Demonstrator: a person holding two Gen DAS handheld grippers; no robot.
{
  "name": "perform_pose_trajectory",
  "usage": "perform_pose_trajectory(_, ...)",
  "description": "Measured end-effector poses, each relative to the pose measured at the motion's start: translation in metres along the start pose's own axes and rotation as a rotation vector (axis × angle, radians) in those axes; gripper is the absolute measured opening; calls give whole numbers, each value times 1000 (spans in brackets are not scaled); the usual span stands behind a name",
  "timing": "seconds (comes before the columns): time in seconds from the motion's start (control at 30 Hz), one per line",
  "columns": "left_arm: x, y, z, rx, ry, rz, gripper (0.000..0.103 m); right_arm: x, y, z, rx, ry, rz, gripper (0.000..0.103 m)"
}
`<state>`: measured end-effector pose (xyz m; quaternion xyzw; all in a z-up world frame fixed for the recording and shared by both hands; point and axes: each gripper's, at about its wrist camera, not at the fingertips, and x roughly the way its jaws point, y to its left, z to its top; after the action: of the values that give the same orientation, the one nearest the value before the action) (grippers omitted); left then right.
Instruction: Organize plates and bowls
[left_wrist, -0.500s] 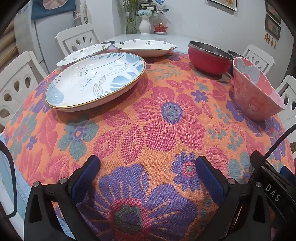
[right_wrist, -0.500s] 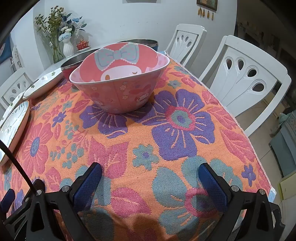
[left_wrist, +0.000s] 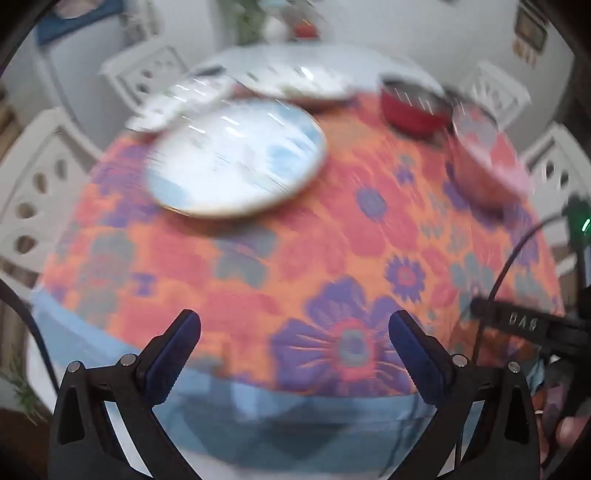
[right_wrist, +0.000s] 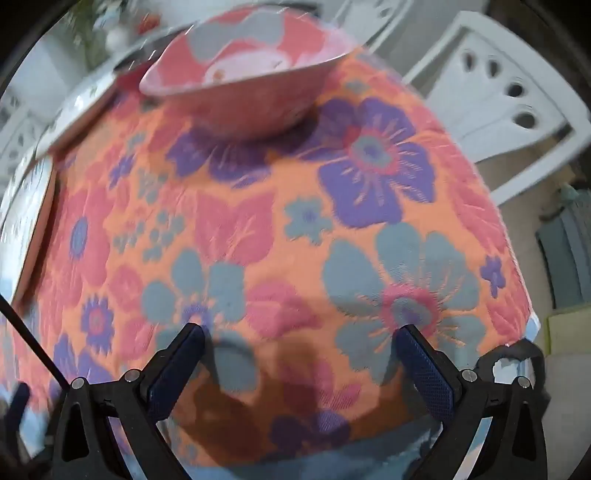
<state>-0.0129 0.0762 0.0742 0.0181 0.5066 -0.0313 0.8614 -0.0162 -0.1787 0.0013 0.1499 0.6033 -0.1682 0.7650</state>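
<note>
Both grippers — left gripper (left_wrist: 294, 338) and right gripper (right_wrist: 300, 350) — gape wide, empty; a hurried reach could knock the pink bowl (right_wrist: 243, 79) off the tabletop (right_wrist: 280, 206) edge.

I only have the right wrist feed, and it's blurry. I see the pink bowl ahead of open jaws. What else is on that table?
Observer: The left wrist view shows a large blue-and-white plate lying flat on the floral cloth, left of the pink bowl.
Operator: Any other bowls?
Observer: A red bowl with a metal inside stands behind the pink one, farther from the grippers.
Operator: Left gripper doing anything?
Observer: The left gripper is open with nothing between its fingers, over the near table edge and well short of the plate.
</note>
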Motion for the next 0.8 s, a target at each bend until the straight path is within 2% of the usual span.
perform_pose_trajectory(0.07,-25,23,9,-35,-45,53,102,-12,12,1,0,16,43,101)
perform_pose_trajectory(0.13,-46,43,17,-70,-94,76,102,-39,28,-2,-11,-34,71,100)
perform_pose_trajectory(0.2,-71,58,31,-87,-145,110,102,-81,52,-5,-67,-139,96,100)
perform_pose_trajectory(0.37,-111,84,47,-49,-268,165,102,-169,102,-16,-194,-416,125,101)
perform_pose_trajectory(0.47,-121,100,49,-64,-312,197,102,-200,122,-26,-215,-530,123,103)
perform_pose_trajectory(0.53,-123,108,51,-59,-334,205,102,-209,141,-36,-207,-575,108,103)
perform_pose_trajectory(0.63,-117,117,54,-71,-337,197,102,-213,160,-44,-195,-635,72,103)
perform_pose_trajectory(0.7,-111,128,57,-104,-322,153,102,-206,170,-42,-207,-601,43,103)
perform_pose_trajectory(0.8,-104,141,60,-149,-308,98,102,-195,176,-39,-210,-540,83,103)
